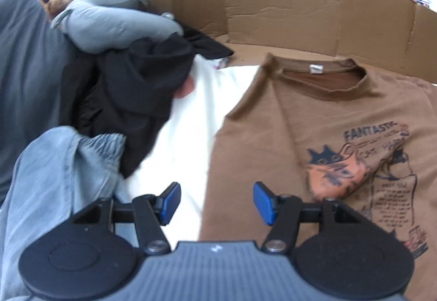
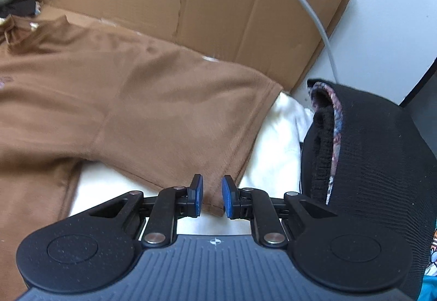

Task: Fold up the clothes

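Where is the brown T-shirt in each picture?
Left wrist view: the brown T-shirt fills the right half, collar at the top, printed picture on the right, lying on a white sheet.
Right wrist view: it covers the left and middle, its sleeve reaching down between the right gripper fingers.
Shared landmark: the cardboard wall stands behind the shirt in both views.

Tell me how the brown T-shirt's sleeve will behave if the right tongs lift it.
The brown T-shirt already creases, so its sleeve will probably droop from the right tongs. It looks thin, likely light. On the white sheet it may drag the body along.
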Demonstrator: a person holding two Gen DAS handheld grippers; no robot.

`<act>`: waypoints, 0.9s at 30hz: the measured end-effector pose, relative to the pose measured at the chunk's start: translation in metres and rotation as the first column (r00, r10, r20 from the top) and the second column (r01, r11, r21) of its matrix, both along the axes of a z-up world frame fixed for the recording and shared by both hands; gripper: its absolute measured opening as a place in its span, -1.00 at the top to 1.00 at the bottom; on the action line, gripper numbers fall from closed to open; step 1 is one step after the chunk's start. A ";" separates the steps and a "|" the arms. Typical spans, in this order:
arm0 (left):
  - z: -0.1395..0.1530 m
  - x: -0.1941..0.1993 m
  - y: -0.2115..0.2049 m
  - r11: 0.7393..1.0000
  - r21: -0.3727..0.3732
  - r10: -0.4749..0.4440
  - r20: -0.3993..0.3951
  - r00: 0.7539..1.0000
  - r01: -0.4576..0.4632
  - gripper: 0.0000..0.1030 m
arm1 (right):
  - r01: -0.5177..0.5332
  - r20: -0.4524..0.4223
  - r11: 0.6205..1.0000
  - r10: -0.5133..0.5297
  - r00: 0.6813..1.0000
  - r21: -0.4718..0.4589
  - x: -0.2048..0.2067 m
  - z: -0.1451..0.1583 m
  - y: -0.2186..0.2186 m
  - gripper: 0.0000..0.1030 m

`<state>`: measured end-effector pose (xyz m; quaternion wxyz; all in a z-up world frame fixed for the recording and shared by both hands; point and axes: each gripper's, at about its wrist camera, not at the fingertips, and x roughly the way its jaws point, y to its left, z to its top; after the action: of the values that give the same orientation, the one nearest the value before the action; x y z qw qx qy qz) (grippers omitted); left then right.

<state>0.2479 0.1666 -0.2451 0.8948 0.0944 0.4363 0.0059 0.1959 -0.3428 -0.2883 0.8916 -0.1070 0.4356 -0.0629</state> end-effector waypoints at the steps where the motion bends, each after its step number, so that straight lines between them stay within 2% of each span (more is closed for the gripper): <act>1: -0.002 0.001 0.004 1.000 0.000 0.012 0.000 1.000 -0.012 -0.18 | -0.003 0.008 1.000 0.003 1.000 0.003 -0.002 0.002 0.001 0.59; 9: -0.032 0.019 0.019 0.997 -0.066 0.040 -0.050 0.998 -0.043 -0.18 | -0.053 0.046 0.998 0.051 0.998 0.028 -0.007 0.013 0.019 0.59; 16: -0.059 0.025 0.024 0.990 -0.114 0.068 -0.105 0.992 -0.080 -0.25 | -0.082 0.035 0.996 0.080 0.996 0.041 -0.007 0.011 0.029 0.59; 24: -0.056 0.011 0.026 0.993 -0.108 0.042 -0.113 0.993 -0.054 -0.14 | -0.099 0.034 0.994 0.097 0.995 0.053 -0.010 0.009 0.033 0.59; 27: -0.055 0.006 0.032 0.989 -0.138 0.035 -0.132 0.991 -0.053 -0.05 | -0.109 0.031 0.993 0.107 0.994 0.053 -0.011 0.007 0.034 0.59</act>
<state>0.2540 0.1982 -0.2997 0.8688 0.0213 0.4946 -0.0114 0.1845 -0.3086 -0.2809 0.9023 -0.1049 0.4180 -0.0040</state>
